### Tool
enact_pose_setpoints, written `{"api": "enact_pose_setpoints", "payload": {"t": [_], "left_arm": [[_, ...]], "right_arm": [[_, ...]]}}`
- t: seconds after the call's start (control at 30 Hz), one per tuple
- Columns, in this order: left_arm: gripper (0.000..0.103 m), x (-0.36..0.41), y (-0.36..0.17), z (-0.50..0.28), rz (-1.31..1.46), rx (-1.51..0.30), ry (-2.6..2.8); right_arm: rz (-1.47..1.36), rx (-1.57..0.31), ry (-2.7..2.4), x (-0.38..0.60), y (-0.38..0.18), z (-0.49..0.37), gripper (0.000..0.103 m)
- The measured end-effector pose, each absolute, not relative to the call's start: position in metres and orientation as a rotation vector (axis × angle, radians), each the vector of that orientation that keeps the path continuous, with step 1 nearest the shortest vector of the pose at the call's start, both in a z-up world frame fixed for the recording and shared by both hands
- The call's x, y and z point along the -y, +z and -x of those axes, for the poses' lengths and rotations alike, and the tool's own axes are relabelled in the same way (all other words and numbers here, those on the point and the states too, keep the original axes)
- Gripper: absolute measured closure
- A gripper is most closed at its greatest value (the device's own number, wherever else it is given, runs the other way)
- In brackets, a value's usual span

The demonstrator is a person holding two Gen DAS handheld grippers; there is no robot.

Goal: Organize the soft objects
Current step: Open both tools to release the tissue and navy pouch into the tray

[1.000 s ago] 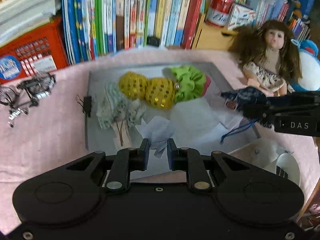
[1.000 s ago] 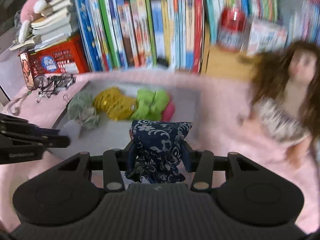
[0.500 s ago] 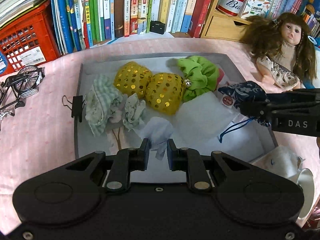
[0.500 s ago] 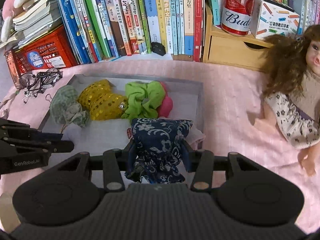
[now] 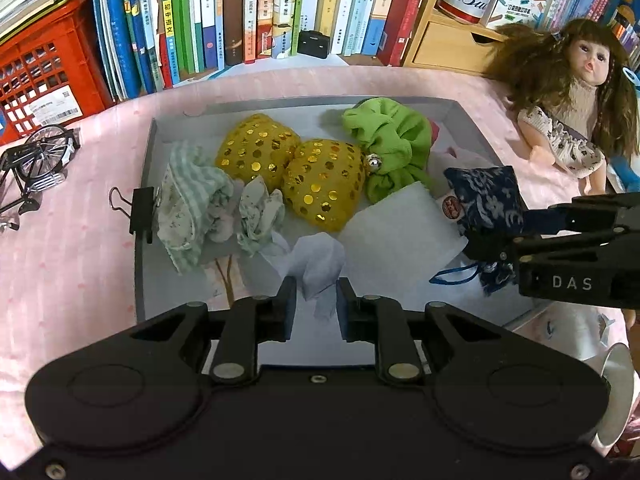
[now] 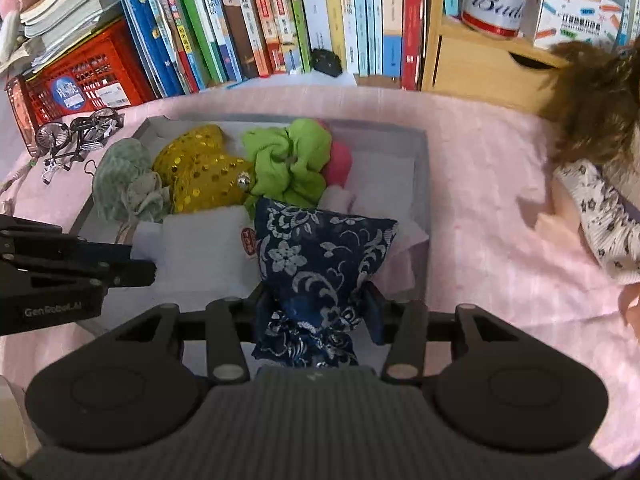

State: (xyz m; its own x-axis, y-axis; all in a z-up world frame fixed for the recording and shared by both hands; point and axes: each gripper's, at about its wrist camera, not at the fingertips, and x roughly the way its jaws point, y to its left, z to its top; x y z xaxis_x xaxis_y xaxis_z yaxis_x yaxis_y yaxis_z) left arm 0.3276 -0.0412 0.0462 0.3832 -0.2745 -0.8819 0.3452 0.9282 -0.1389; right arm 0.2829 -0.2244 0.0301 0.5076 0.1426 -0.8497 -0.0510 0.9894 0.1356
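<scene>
right hand-held gripper (image 6: 316,312) jaws just opening around blue pouch (image 6: 320,256) | pouch over tray (image 6: 424,184) right end | left hand-held gripper (image 5: 314,304) narrow, on white cloth (image 5: 316,264)

1. The right gripper (image 6: 316,312) has a navy floral pouch (image 6: 320,256) between its fingers (image 6: 374,312), jaws just opening.
2. The pouch hangs over the grey tray (image 6: 424,184).
3. Behind the pouch lies a green scrunchie (image 6: 288,160).
</scene>
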Motion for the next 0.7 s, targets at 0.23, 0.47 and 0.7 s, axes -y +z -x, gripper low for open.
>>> {"api": "enact_pose_setpoints", "payload": {"t": [0.23,0.47,0.7], "left_arm": [[0.066,0.039,0.056,-0.323,-0.071,-1.09,-0.387],[0.059,0.038,0.077,-0.31,-0.07,-1.051,-0.388],[0.053,0.034,0.108,-0.277,-0.08,-0.941,-0.375]], "right_arm": [[-0.115,-1.02,0.132,0.224,0.034,-0.277,0.034],[-0.121,-0.978,0.141,0.225,0.053,-0.267,0.031],[-0.09,-0.889,0.15,0.221,0.081,-0.243,0.029]]}}
